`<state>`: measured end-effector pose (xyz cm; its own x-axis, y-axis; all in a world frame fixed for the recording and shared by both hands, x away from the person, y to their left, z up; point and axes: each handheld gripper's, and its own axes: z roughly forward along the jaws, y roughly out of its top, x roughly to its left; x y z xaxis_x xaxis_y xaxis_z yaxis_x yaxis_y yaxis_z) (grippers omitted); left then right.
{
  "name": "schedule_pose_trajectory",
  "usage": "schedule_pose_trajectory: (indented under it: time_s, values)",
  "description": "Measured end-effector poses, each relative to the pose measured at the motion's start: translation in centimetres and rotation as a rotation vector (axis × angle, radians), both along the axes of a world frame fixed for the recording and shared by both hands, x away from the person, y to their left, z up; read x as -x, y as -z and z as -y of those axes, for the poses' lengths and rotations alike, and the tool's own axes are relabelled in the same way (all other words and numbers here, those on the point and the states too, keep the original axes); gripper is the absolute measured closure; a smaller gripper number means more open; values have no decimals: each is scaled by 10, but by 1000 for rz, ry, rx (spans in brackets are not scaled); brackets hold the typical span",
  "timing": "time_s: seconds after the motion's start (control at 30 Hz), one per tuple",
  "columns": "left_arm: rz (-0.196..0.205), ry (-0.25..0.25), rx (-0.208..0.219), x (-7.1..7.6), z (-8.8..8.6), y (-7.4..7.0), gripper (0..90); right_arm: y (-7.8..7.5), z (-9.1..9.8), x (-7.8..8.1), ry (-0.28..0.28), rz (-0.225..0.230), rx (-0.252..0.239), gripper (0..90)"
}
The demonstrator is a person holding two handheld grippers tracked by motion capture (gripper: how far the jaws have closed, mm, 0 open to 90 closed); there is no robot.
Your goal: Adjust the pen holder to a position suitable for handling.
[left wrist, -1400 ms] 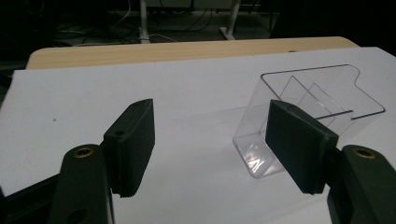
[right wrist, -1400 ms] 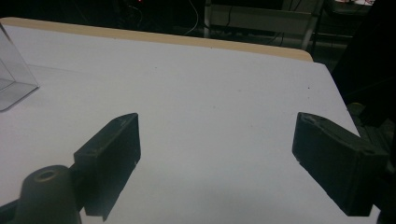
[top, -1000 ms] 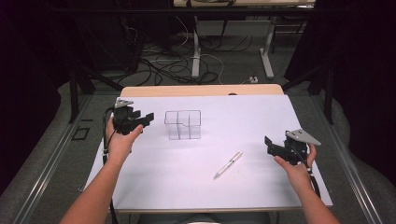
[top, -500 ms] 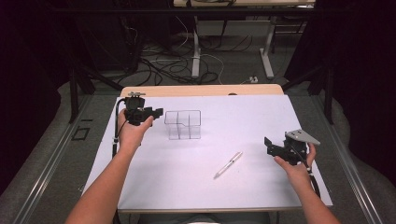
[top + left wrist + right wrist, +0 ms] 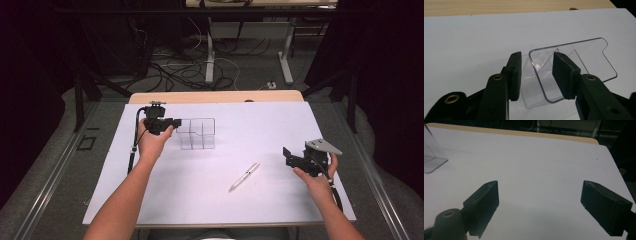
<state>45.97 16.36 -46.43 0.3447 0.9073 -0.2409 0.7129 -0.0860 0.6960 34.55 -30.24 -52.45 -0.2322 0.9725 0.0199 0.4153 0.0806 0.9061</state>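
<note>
Light falls from overhead onto the white sheet (image 5: 210, 170), evenly bright; everything around the sheet drops to near black. Shadows on it are soft and short. High view sharp, no visible edge warp. Left gripper view: clear box (image 5: 571, 67) rim catches faint glare, near foreground soft. Right gripper view dimmer, grainy, near foreground blurred.

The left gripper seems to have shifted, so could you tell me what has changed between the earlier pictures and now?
The left gripper has moved right to the clear organiser, and its jaws have just been closing with the organiser's near wall between them: one jaw outside, one inside. Whether the pads already press on the wall I cannot tell. The right gripper stayed open in place, and the pen and the organiser lie as before.
</note>
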Motion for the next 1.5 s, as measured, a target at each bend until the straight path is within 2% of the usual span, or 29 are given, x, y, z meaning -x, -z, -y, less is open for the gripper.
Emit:
schedule_pose_trajectory:
  time_s: [0.07,0.1,0.5,0.73,1.07,1.17,1.23,1.5]
  values:
    - [-16,11,-2,-1,0,1,616,0,1,0,-8,-5,6,146]
    - [-8,1,-3,-2,2,3,629,0,0,0,-10,-7,6,146]
    - [-58,-53,-9,-4,7,10,813,1,0,0,-7,-17,5,146]
    - [-84,-94,25,-3,8,9,833,1,0,-1,-13,-13,11,146]
    - [-101,-138,5,-1,15,6,853,1,0,-1,-15,-16,9,146]
    - [-106,-137,1,-1,18,4,867,1,0,-1,-12,-12,9,146]
    - [-108,-136,-22,0,21,3,870,1,0,-1,-16,-15,12,146]
    - [-123,-144,-36,3,24,1,874,1,1,-1,-14,-13,6,146]
